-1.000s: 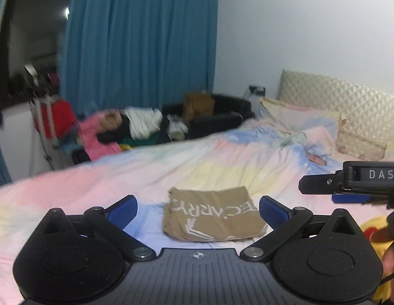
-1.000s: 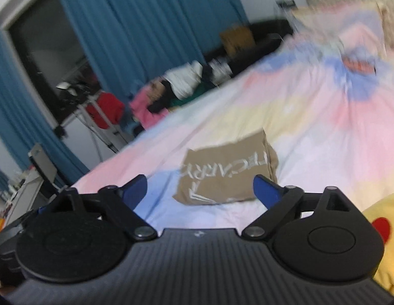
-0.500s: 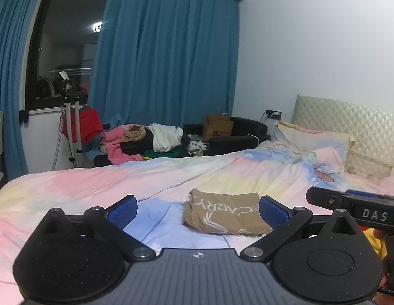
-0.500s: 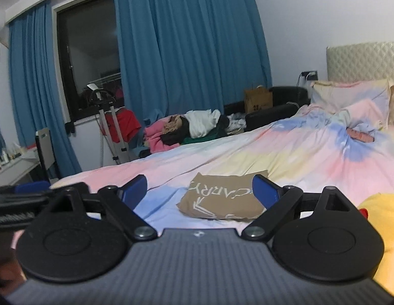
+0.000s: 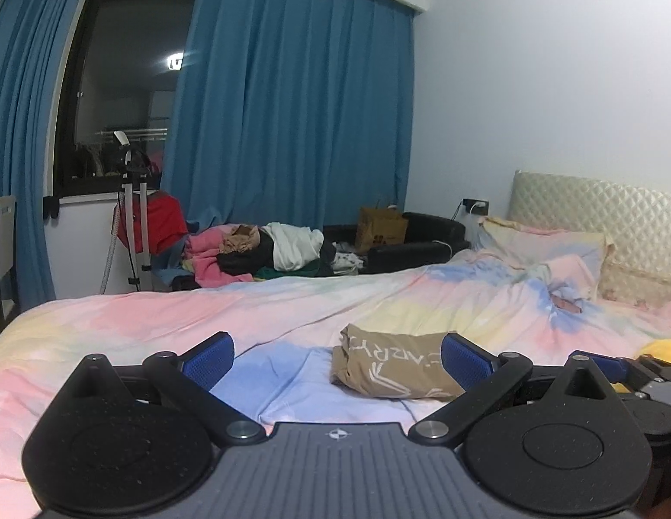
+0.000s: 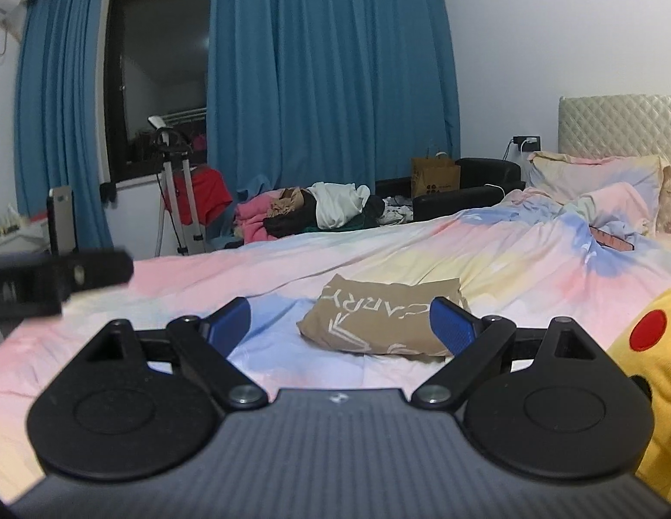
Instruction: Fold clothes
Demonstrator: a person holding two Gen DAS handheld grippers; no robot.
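On the pastel duvet (image 5: 292,302) lies a folded tan printed garment (image 5: 391,367), soft, light, floppy; best pinched at its doubled edge. Left gripper (image 5: 335,357) and right gripper (image 6: 341,322) hover wide, empty.

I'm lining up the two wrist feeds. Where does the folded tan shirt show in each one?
Left wrist: the tan shirt lies on the bed, right of centre, just inside the right finger.
Right wrist: the shirt lies centre frame, between the two fingers.
Shared landmark: the brown paper bag at the foot of the blue curtain.
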